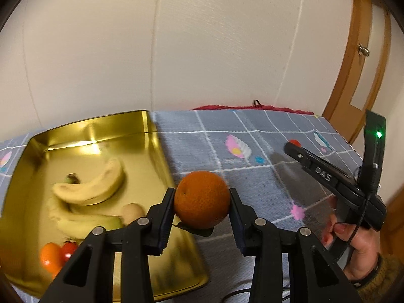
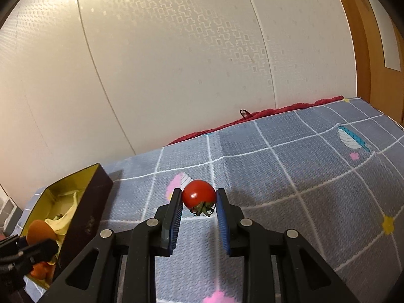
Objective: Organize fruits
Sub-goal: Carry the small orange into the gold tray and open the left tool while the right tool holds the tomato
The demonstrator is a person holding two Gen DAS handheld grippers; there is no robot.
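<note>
The left gripper (image 1: 202,203) pinches an orange (image 1: 202,199) between its fingers, lifted just past the right rim of the gold tin (image 1: 161,151). Inside the tin, at nine o'clock from the orange, lie bananas (image 1: 96,189), with a small orange fruit and a tomato at seven o'clock. The right gripper (image 2: 199,200) clamps a red tomato (image 2: 199,194), stem toward the camera, above the checked cloth (image 2: 303,176). The tin sits at eight o'clock from it.
</note>
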